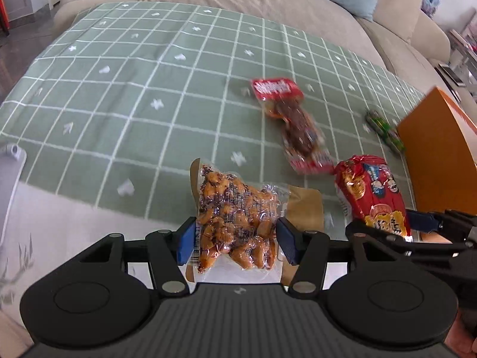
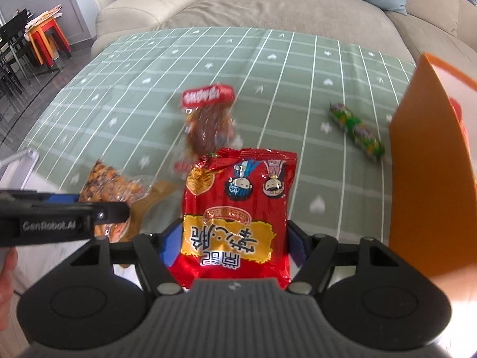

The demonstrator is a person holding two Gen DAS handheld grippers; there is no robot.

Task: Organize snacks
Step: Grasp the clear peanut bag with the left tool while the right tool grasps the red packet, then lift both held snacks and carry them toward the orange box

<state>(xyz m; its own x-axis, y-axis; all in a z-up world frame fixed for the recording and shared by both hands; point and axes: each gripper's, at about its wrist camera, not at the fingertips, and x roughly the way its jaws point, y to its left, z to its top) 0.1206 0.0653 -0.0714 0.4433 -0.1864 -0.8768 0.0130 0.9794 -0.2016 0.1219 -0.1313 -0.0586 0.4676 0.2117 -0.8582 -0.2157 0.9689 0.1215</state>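
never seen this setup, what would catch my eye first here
Two snack packs clamped side by side above a green checked tablecloth: a clear vacuum pack of orange-brown nuts in the left tongs, a shiny red foil bag with cartoon faces in the right tongs. At the right edge stands a tall orange box.

A green checked cloth [image 2: 298,68] covers the surface. On it lie a red-topped meat packet [image 2: 205,113] and, near the orange box [image 2: 429,179], a green candy roll [image 2: 356,131].
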